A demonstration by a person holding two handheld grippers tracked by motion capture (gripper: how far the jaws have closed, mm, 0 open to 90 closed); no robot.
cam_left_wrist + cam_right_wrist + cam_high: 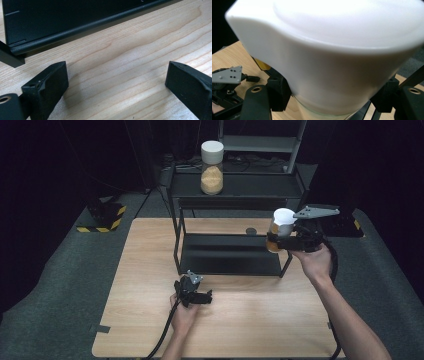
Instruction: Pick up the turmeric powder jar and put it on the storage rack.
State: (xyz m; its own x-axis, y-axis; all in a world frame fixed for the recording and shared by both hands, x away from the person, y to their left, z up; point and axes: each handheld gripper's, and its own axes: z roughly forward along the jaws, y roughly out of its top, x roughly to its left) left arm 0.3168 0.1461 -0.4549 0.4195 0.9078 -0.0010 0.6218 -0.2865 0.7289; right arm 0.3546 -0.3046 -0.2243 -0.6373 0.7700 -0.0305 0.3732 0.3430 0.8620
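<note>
On the wooden counter (250, 320), the left tongs (202, 297) rest gaping wide; the right tongs (278, 240) clamp a white-lidded jar (281, 226), upright, lid skyward, beside the black rack (235, 255).

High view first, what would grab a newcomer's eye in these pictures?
The white-lidded jar held in the right gripper, raised beside the right end of the black shelf rack. A second white-lidded jar stands on the rack's top shelf, while the left gripper rests open on the wooden table.
</note>
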